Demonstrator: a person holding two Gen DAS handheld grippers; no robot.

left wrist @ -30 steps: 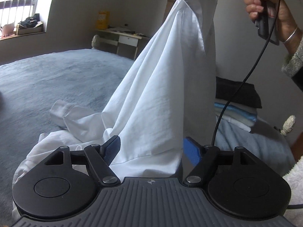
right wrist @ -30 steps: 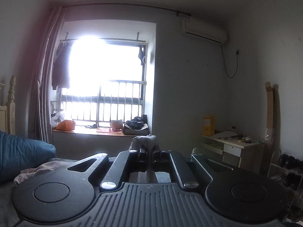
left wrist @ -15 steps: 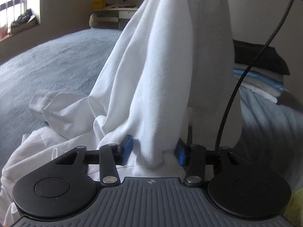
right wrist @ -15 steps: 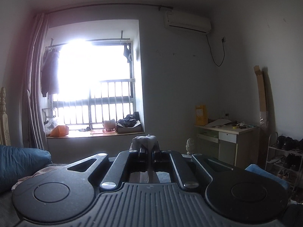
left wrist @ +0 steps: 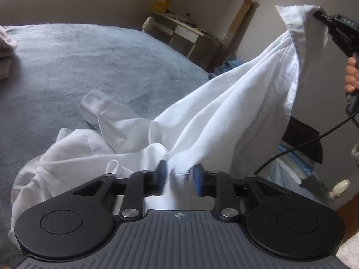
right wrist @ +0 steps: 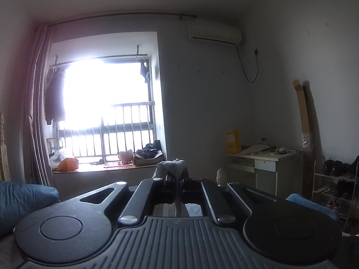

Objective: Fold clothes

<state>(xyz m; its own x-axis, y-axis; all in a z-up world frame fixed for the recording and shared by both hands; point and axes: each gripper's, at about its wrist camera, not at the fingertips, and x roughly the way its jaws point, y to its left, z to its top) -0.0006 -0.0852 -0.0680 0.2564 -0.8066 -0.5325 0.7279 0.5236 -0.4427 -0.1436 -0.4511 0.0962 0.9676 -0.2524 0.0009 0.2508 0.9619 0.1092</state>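
White shirt (left wrist: pixel 224 116), unfolded, spanning the left wrist view from the lower left to the upper right. Its upper edge, a stitched corner that may be collar or placket, is raised at the upper right of the frame, where the right tool (left wrist: pixel 318 14) clamps it; a hand (left wrist: pixel 352 74) grips that tool's handle at the right edge. A cuffed sleeve (left wrist: pixel 101 107) and the remaining cloth lie crumpled on the grey-blue bed (left wrist: pixel 78 56) at lower left.

The left tool (left wrist: pixel 178 176) sits at lower centre, its blue pads drawn in narrow with a bunched ridge of shirt cloth between them; the grip appears nearly or fully made.

Progress: no crease or folded panel is visible on this shirt, so it is judged to be at the lifting and spreading stage. A stack of folded clothes (left wrist: pixel 298 143) at the right edge shows other garments lying folded; flattening and folding remain for the shirt.

The left wrist view alone shows the bed, the stack and the shirt's whole drape. In the right wrist view the right tool (right wrist: pixel 177 179) is seen pinching a small tuft of cloth (right wrist: pixel 171 164) at lower centre, fingers close together, with a window (right wrist: pixel 105 109), an air conditioner (right wrist: pixel 214 32) and a shoe rack (right wrist: pixel 334 186) beyond.
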